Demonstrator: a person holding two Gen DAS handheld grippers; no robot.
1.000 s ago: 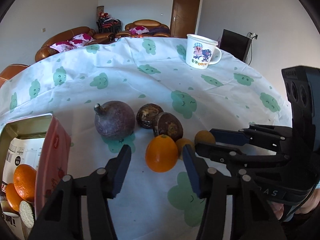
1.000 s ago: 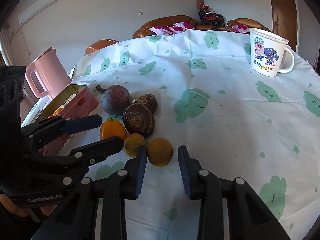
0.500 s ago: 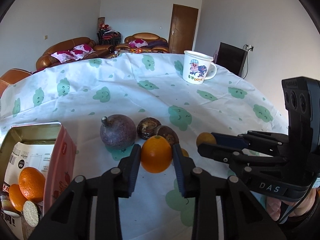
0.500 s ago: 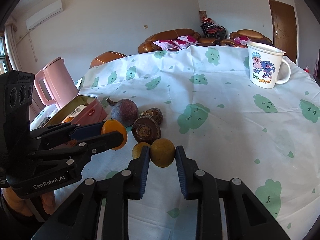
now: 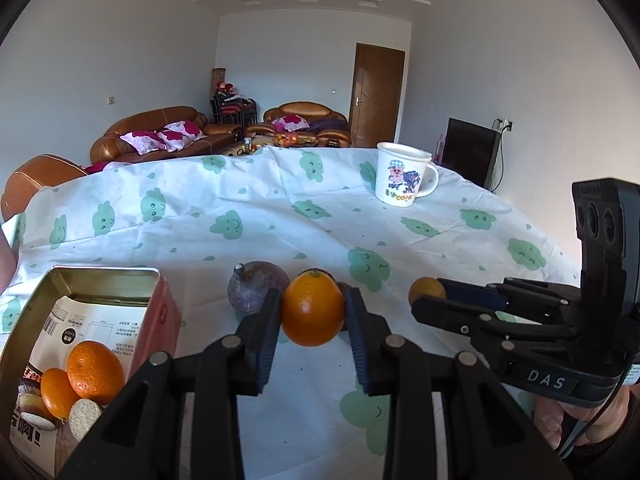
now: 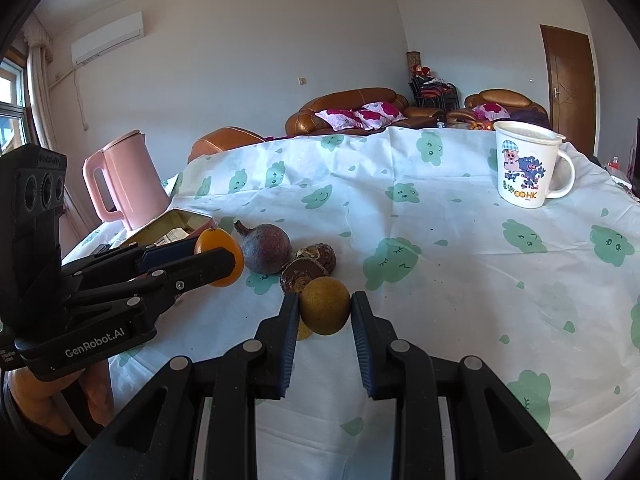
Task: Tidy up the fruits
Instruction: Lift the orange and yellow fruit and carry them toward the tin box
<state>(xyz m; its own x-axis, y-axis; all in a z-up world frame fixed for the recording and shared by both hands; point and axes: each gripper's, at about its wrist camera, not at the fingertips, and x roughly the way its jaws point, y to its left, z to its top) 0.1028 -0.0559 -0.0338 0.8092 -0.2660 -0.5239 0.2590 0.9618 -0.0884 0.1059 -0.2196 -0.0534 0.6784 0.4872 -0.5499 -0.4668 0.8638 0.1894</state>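
Tin is sitting open at the far left of the table, its pink wall facing the fruit pile; two oranges and some round biscuits are lying inside on printed paper. In the right wrist view a pink kettle is standing just behind that tin. Next along, the left gripper is clenching a bright orange between its two pads, one pad pressing each side, and the fruit is hanging above the tablecloth, not touching it. Just behind the orange a dull purple fruit with a short stem is resting on the cloth, partly hidden by the left finger. In the right wrist view two brown, rough-skinned fruits are lying touching each other beside the purple one. Further right, the right gripper is gripping a small brownish-yellow fruit, both pads pressing on its sides; another small yellow fruit is peeking out below it, near the left pad. It is hard to tell whether the gripped fruit is touching the cloth. Far right, well apart from the pile, a white cartoon mug is standing upright on the cloth.
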